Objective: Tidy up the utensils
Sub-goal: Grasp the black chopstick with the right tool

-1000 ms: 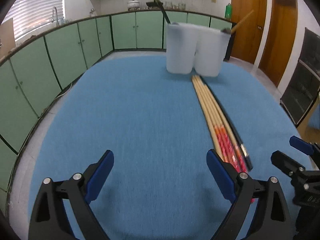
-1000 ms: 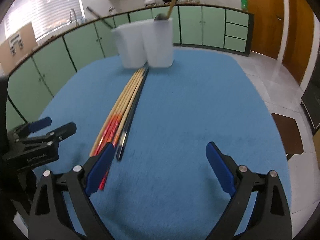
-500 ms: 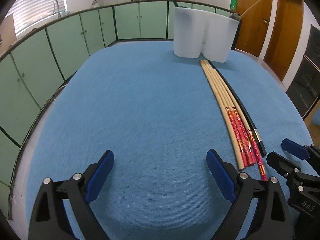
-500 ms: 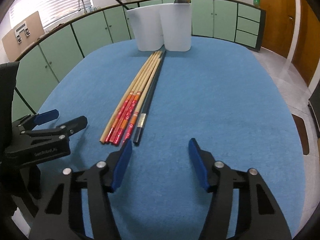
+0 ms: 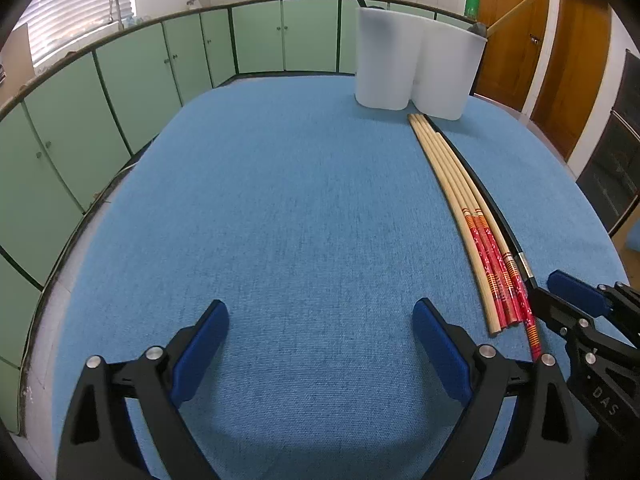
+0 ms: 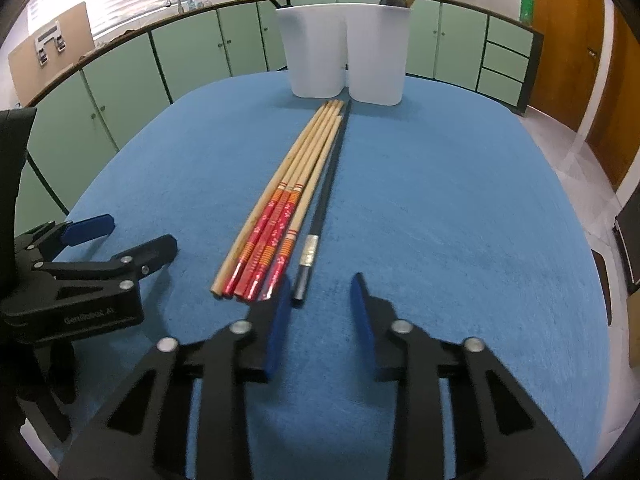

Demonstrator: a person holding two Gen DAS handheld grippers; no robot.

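Note:
Several wooden chopsticks (image 6: 280, 216) with red and orange ends lie in a bundle on the blue table cloth, and a black chopstick (image 6: 324, 200) lies along their right side. My right gripper (image 6: 320, 284) hovers at their near ends. Its jaws are closing, with the black chopstick's tip between them close to the left finger; the pads are not pressing on it. My left gripper (image 5: 320, 312) stands open over bare cloth, left of the wooden chopsticks (image 5: 472, 216). A white two-compartment holder (image 6: 344, 52) stands at the far end with a black handle and a wooden-handled utensil in it.
The blue cloth (image 5: 280, 200) covers the whole rounded table. Green cabinets run along the wall behind it, and wooden doors are at the right. In the left wrist view the right gripper (image 5: 560, 300) shows at the right edge, beside the chopsticks' near ends.
My right gripper's jaws have narrowed from wide apart to a small gap and have shifted over the near end of the black chopstick. The left gripper stays open in much the same place.

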